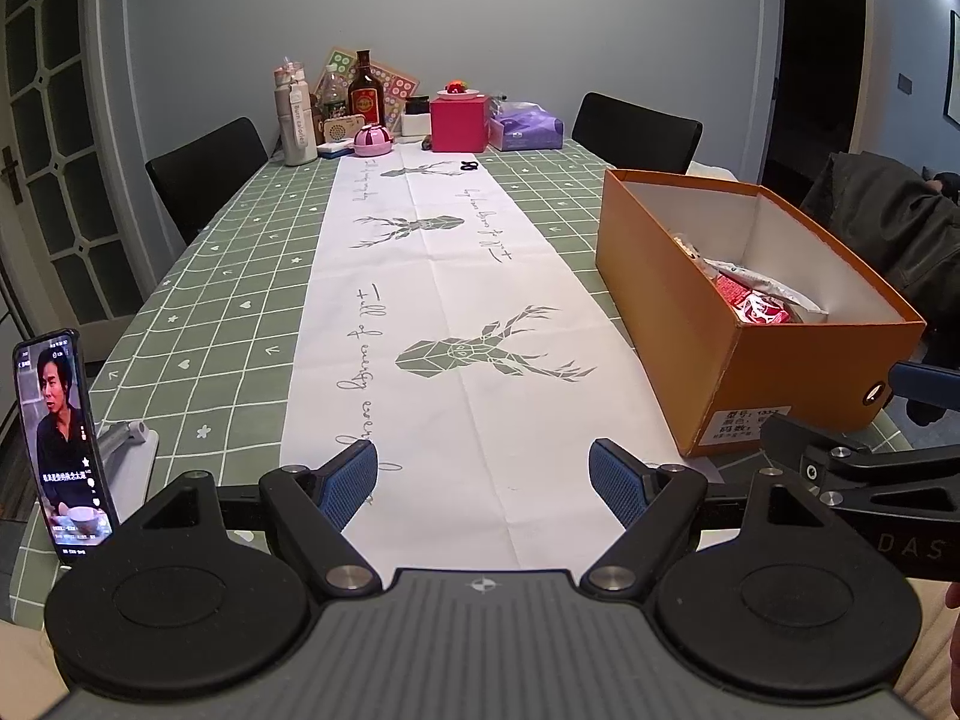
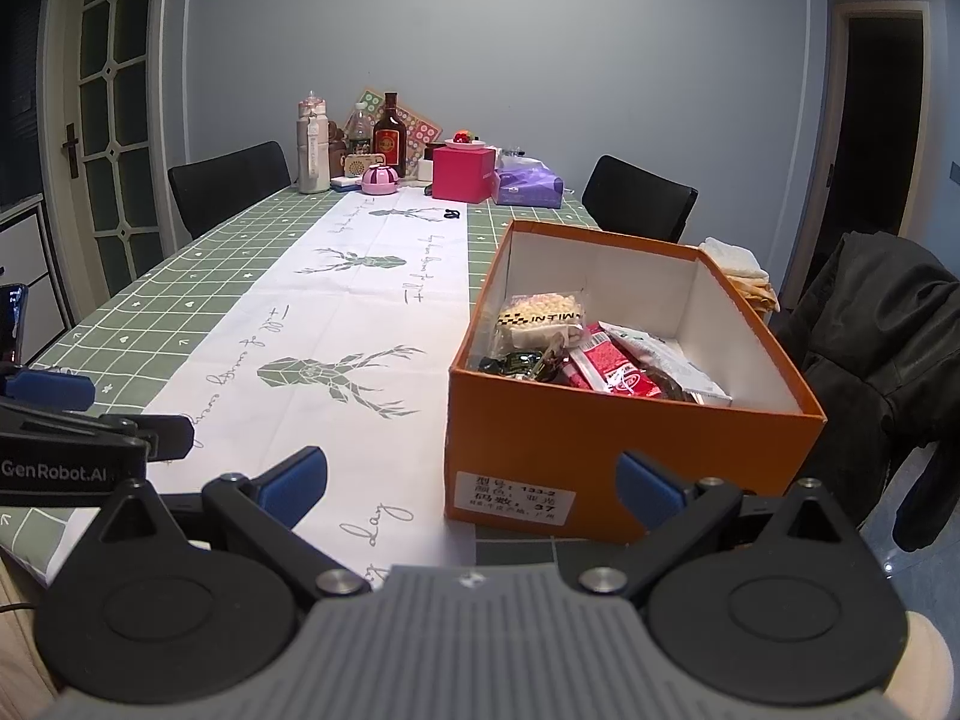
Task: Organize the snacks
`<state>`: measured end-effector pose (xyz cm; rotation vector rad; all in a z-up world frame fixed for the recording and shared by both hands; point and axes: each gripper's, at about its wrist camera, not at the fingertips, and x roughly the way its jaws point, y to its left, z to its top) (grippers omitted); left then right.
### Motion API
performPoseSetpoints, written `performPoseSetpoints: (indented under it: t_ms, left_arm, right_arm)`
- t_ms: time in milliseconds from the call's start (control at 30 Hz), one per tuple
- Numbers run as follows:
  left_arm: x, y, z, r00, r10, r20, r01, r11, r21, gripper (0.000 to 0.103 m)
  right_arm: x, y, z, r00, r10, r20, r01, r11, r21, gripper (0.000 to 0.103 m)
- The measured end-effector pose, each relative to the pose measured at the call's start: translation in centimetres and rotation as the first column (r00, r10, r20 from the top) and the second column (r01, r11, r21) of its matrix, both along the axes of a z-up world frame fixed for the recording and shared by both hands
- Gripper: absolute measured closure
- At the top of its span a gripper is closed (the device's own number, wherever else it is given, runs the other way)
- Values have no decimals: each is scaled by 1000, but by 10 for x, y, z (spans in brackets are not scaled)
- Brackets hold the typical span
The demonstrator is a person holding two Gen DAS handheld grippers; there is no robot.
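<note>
The right tool (image 2: pixel 471 483), spread open and empty like the left tool (image 1: pixel 483 477), was nearer the orange shoebox (image 2: pixel 600 450), whose long axis ran away from it, snack packets (image 2: pixel 600 354) inside.

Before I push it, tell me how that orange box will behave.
The orange box looks like thin cardboard, so its walls may flex. It holds only a few snack packets, so it is probably light and should slide on the tablecloth, possibly bunching it. Low and wide, it seems unlikely to tip.
</note>
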<state>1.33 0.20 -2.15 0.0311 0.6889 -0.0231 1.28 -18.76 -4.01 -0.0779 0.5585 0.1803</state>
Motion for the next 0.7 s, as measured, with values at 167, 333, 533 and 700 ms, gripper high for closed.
performPoseSetpoints:
  t_ms: [167,333,533,700]
  left_arm:
    - [-1,0,0,1000,-1,3,1,1000,0,9]
    - [-1,0,1,1000,-2,3,2,1000,0,9]
    - [-3,0,3,1000,-8,12,8,1000,-5,9]
    - [-5,-2,4,999,-24,27,24,1000,1,9]
  right_arm:
    - [0,1,-1,1000,2,2,-2,1000,-1,3]
    - [0,2,-1,1000,0,-1,0,1000,2,3]
    - [0,3,-2,1000,-1,-2,1,1000,3,3]
    - [0,3,-2,1000,-1,-2,1,1000,3,3]
